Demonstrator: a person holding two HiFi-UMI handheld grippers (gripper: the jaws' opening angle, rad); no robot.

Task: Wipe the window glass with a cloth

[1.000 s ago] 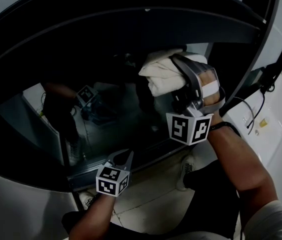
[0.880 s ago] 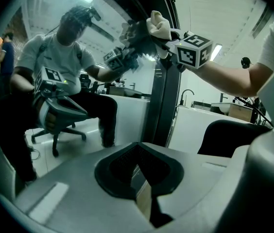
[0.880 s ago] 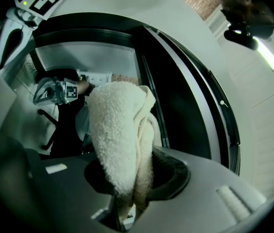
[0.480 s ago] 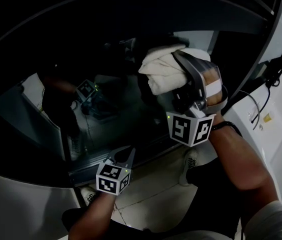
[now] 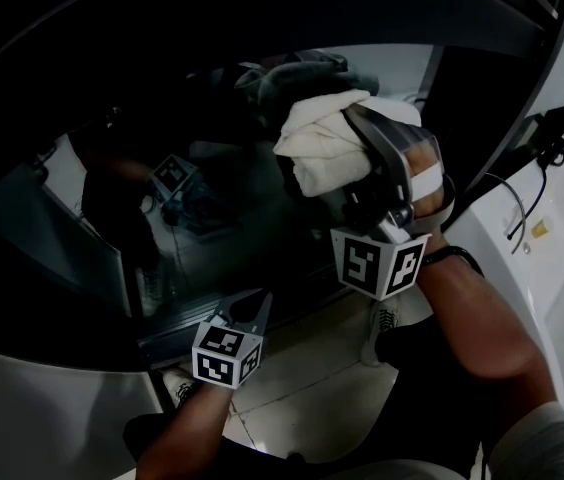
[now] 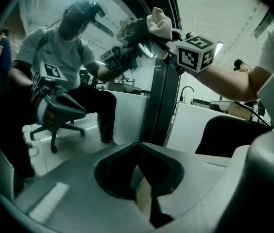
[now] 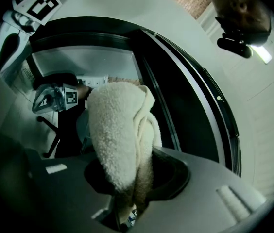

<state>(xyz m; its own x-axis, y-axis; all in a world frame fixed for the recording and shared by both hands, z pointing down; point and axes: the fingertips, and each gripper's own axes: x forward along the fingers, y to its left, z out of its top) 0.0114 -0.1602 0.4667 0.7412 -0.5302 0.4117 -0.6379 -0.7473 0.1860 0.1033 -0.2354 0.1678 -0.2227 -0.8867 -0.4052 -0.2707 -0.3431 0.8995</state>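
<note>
My left hand-held gripper [image 5: 245,315] hangs low, jaws closed on nothing. Against the dark reflective window glass [image 5: 217,233] sits the bunched cream terry cloth [image 5: 320,148], clamped in my right hand-held gripper [image 5: 374,163]. Wiping looks under way; I judge most of the pane remains.

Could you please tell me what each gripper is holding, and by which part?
The right gripper grips the cloth by one bunched end; the left gripper, jaws together, holds nothing.
</note>
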